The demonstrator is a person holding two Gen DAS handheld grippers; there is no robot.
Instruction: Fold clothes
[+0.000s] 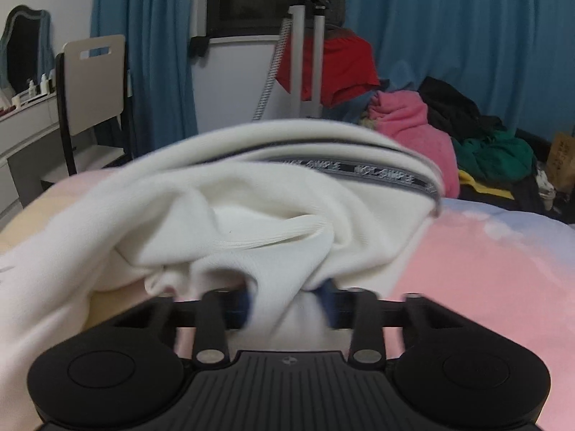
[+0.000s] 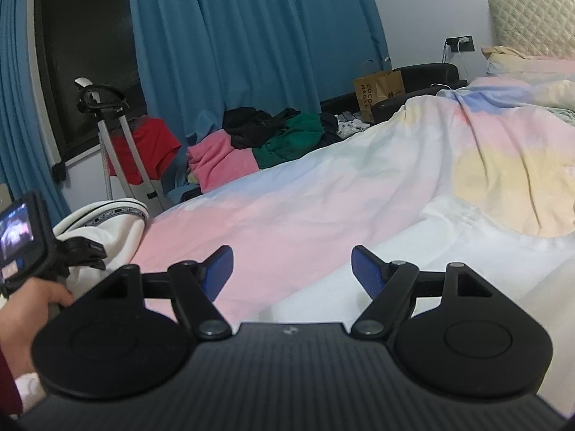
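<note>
A white garment with a grey lettered band lies bunched on the pastel bed cover. My left gripper is shut on a fold of the white garment, which hides most of its blue pads. In the right wrist view the same garment lies at the far left, with the left gripper and the hand on it. My right gripper is open and empty above the pink part of the bed cover, well to the right of the garment.
A pile of pink, black and green clothes lies beyond the bed's far edge. A steamer stand with a red garment stands by the blue curtains. A chair and dresser stand at left. Pillows lie at right.
</note>
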